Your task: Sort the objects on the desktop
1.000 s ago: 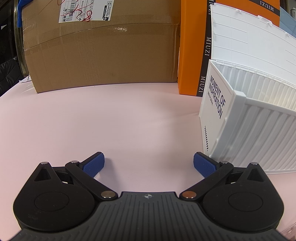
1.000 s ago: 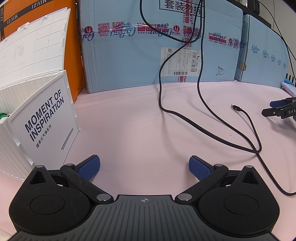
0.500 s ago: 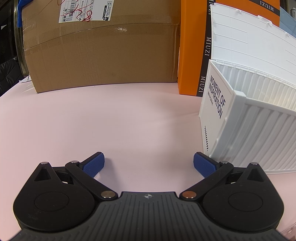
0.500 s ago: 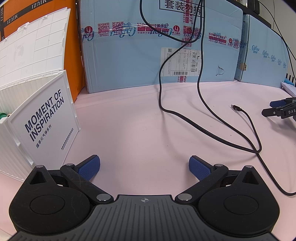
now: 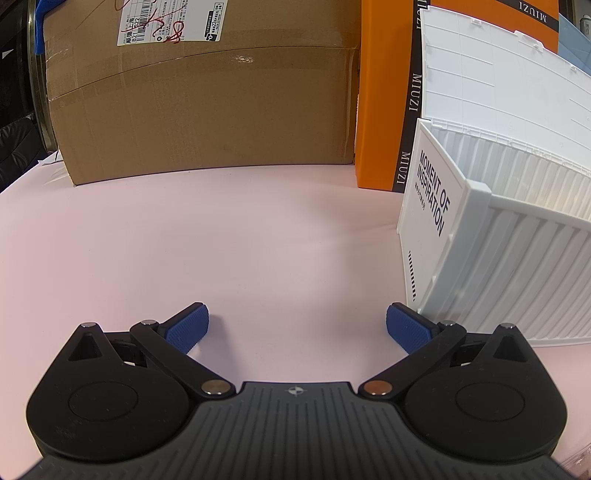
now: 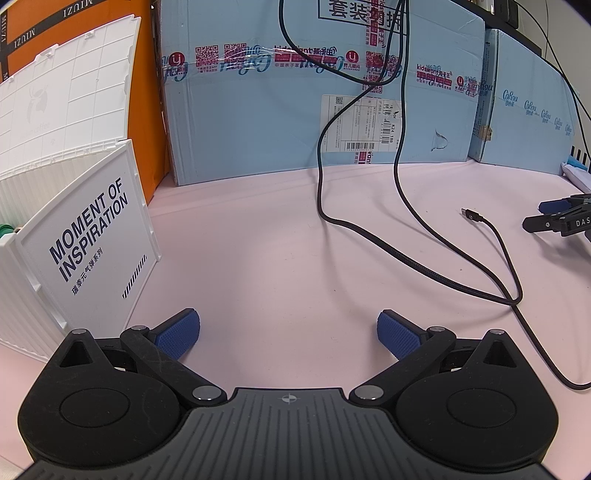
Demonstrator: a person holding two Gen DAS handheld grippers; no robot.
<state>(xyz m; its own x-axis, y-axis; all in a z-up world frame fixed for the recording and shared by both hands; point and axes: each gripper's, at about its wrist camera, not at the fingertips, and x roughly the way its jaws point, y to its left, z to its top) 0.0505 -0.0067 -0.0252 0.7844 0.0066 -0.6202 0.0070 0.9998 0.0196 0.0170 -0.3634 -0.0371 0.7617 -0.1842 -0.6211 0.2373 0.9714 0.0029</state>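
left wrist view, left gripper (image 5: 297, 326) spread wide, empty, right gripper (image 6: 288, 330) likewise, white bin (image 5: 498, 236) beside

Pink tabletop (image 5: 229, 236), bare across its middle. Brown cardboard box (image 5: 207, 107) stands at the back left, a shipping label (image 5: 170, 22) near its top edge. Orange box (image 5: 384, 92) with a black MIUZI band stands just beside it. Two pale blue cartons at the back right: the larger (image 6: 317, 99) taped and labelled, the smaller (image 6: 524, 110) to its right. Black cables (image 6: 417, 254) hang down the larger carton and trail over the tabletop; one ends in a loose plug (image 6: 470, 214).
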